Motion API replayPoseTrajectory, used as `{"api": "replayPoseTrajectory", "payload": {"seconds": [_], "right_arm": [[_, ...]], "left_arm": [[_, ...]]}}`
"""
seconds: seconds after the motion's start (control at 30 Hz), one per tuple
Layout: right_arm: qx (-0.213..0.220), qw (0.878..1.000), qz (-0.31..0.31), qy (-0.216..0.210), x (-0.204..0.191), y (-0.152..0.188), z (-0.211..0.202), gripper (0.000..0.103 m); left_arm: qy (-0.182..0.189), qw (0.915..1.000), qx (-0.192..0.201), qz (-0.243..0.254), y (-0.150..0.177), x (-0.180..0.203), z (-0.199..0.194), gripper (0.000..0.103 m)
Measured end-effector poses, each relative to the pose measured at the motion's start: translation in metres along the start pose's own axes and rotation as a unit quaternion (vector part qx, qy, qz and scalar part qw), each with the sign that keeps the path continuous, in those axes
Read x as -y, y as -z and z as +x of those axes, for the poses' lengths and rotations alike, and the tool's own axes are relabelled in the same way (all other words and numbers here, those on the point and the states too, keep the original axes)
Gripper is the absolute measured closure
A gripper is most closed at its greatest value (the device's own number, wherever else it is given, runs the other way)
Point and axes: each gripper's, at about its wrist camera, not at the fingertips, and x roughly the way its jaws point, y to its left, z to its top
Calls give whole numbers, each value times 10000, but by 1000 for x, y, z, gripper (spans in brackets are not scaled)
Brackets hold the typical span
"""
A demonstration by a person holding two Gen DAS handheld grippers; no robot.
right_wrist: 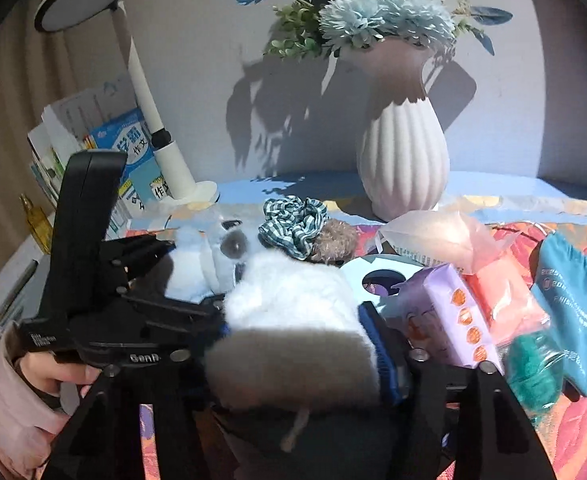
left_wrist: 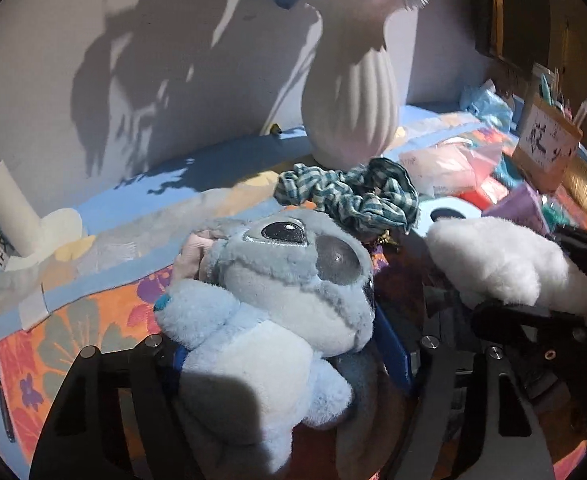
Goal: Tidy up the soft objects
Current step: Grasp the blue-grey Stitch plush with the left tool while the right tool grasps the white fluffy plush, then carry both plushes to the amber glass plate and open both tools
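Note:
My left gripper (left_wrist: 285,364) is shut on a light blue Stitch plush (left_wrist: 277,292), held above the flowered cloth; the plush also shows in the right wrist view (right_wrist: 209,264). My right gripper (right_wrist: 297,344) is shut on a fluffy white plush (right_wrist: 289,312), which shows at the right of the left wrist view (left_wrist: 505,260). The two grippers are side by side, the left one just left of the right one. A green checked scrunchie (left_wrist: 353,194) lies behind them by the vase; it shows in the right wrist view (right_wrist: 293,224) next to a fuzzy brown scrunchie (right_wrist: 333,242).
A white ribbed vase (right_wrist: 403,160) with flowers stands at the back. A desk lamp (right_wrist: 149,92) and books (right_wrist: 133,160) stand back left. A tape roll (right_wrist: 377,276), purple pack (right_wrist: 449,316), pink bags (right_wrist: 445,240), teal pouch (right_wrist: 569,304) lie right. A pen holder (left_wrist: 545,136) stands far right.

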Motion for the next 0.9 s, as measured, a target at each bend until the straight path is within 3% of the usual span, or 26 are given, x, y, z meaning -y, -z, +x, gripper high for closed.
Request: {"api": "replayPoseTrajectory", "payload": {"seconds": [0.37,0.63,0.9], "right_arm": [[1038,9894,793,-630,33,-5,-41,51],[1212,9840,1080,-730,47,-4,-48,50],[1432,9797,1009,-976,43,-3,-56,50]], "left_arm": [[79,9940,394,-1018,3,-37,-13,31],[-102,9850,357,-1686,9,-60,-14,31],[-20,9812,372,-1893,13,-69,-13,31]]}}
